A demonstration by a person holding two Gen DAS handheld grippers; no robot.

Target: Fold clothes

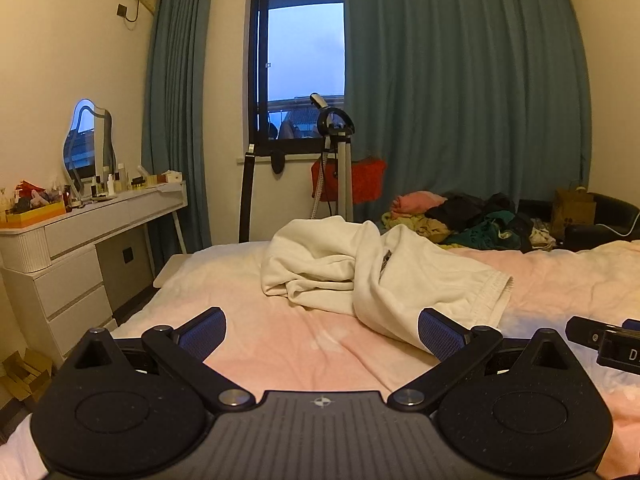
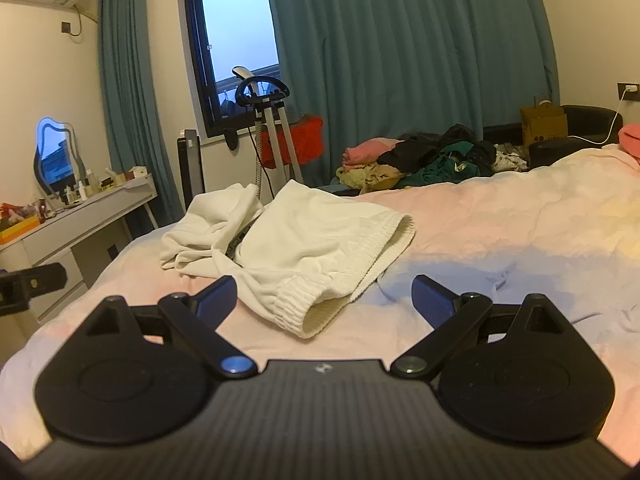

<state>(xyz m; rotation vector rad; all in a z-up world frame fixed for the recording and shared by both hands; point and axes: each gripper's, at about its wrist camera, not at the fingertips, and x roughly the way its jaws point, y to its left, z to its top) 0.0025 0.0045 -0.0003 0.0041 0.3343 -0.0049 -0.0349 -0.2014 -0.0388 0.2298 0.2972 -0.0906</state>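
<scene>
Both our grippers, left gripper (image 1: 322, 332) and right gripper (image 2: 324, 300), stand wide and empty above the pink bed (image 2: 500, 232). We see the white garment (image 2: 312, 240) crumpled ahead; pinching stacked layers risks folding in creases.

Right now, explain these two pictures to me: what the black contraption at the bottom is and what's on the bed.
Each picture comes from a camera mounted on a hand-held gripper that a person carries, looking forward along its two blue-padded fingers. The left hand-held gripper and the right hand-held gripper are both open and hold nothing. Ahead, a crumpled white garment lies on the pink bed; its ribbed cuff sits between the right fingers. Farther back is a pile of mixed clothes.
</scene>
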